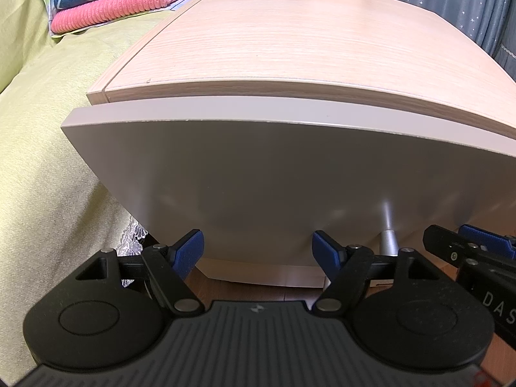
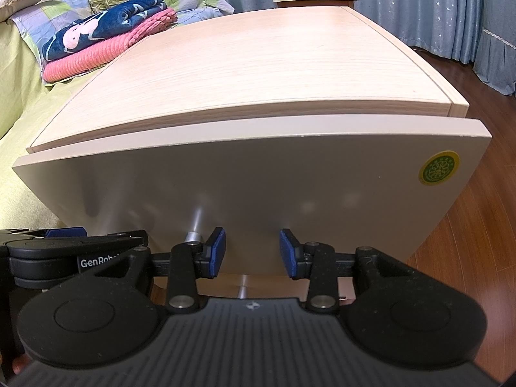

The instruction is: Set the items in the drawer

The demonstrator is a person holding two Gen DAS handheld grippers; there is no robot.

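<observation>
the drawer (image 2: 225, 193) of the nightstand (image 2: 245, 64) looks shut or barely ajar, its knob (image 2: 193, 236) untouched; left gripper (image 1: 258, 250) and right gripper (image 2: 251, 251) hover before it, jaws wide and empty; no items visible, so everything remains

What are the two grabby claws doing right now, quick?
Left gripper: open, holding nothing, facing the drawer front.
Right gripper: open, empty, right of the silver knob.

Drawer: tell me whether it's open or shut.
Shut, or nearly: the drawer front sits just proud of the top, with no interior showing. Both grippers open, off the knob.
</observation>
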